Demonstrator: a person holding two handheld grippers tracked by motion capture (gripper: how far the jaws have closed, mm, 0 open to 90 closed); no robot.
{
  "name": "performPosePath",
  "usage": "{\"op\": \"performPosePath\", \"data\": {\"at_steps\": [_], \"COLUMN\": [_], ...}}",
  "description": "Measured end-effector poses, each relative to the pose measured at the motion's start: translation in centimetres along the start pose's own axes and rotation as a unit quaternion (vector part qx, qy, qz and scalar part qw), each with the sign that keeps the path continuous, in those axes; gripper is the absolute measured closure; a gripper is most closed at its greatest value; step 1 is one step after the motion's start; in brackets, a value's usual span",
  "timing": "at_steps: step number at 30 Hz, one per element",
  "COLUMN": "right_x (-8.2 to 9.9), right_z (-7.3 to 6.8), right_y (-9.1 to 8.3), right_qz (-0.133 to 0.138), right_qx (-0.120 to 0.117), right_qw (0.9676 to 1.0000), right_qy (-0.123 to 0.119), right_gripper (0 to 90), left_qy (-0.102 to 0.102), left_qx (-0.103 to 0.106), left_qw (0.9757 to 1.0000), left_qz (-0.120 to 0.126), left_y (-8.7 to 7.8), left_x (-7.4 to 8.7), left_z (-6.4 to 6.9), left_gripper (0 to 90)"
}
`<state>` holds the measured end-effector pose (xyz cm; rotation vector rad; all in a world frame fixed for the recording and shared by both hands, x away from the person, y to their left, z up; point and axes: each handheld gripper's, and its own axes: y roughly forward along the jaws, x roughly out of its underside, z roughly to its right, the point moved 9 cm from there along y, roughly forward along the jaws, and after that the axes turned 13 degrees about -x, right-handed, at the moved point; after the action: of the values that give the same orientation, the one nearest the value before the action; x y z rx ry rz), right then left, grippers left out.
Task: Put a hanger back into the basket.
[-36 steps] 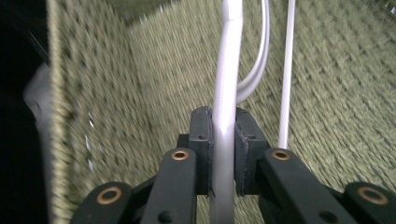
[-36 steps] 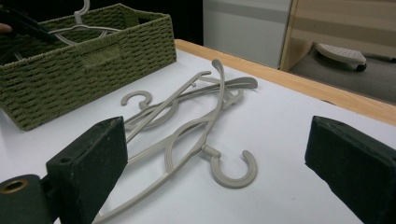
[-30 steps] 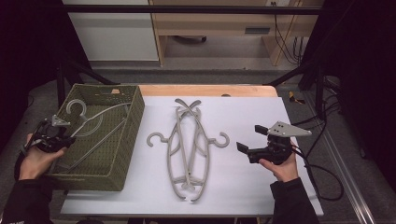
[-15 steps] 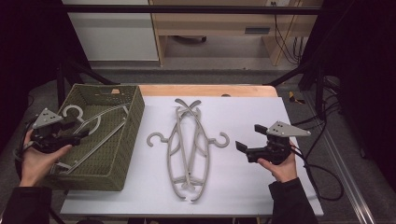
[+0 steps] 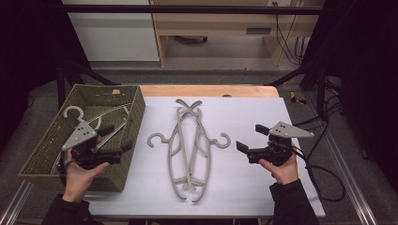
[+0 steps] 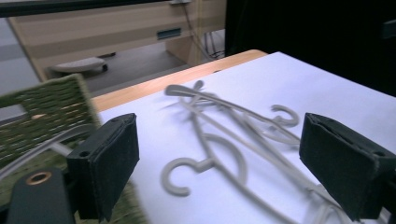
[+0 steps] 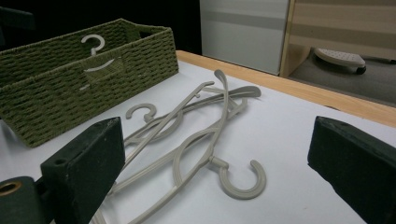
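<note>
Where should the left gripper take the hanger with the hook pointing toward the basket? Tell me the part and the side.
Probably the neck just below its hook. That hanger lies flat on the white table, crossed with the second hanger, so the arms tangle; the hook end sticks out free on the basket side. Bring the open left gripper from that side, jaws pointing down.

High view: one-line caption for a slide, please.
Left tongs open over the green basket holding one hanger; two crossed hangers lie on the white table; right tongs open.
</note>
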<state>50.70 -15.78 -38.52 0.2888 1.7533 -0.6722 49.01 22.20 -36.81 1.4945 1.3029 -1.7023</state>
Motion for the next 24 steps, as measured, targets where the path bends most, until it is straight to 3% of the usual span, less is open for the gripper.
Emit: {"op": "performPosePath", "data": {"at_steps": [2, 4, 7, 16, 24], "right_x": [0.1, 0.4, 0.7, 3.6, 5.5], "right_z": [-0.6, -0.9, -1.2, -1.6, -1.7], "right_y": [0.5, 1.0, 1.8, 5.6, 7.5], "right_qz": [-0.007, -0.014, -0.018, -0.071, -0.104], "right_qx": [-0.005, -0.008, -0.012, -0.005, -0.002], "right_qw": [1.0, 0.9999, 0.9997, 0.9969, 0.9935], "right_qy": [-0.001, -0.001, 0.005, 0.034, 0.046], "right_gripper": [4.0, 4.0, 4.1, 5.8, 10.0], "left_qy": [-0.003, 0.01, 0.009, 0.017, 0.02], "left_qx": [0.007, 0.014, 0.02, 0.013, 0.014], "left_qw": [0.9999, 0.9999, 0.9997, 0.9996, 0.9995], "left_qz": [0.007, -0.001, -0.007, -0.017, -0.021], "left_y": [0.1, 0.5, 0.7, 0.9, 0.9], "left_x": [0.4, 1.1, 1.5, 2.3, 2.4], "left_z": [1.0, 1.9, 2.2, 1.9, 1.7], "left_gripper": [10.7, 9.3, 9.6, 9.4, 8.6]}}
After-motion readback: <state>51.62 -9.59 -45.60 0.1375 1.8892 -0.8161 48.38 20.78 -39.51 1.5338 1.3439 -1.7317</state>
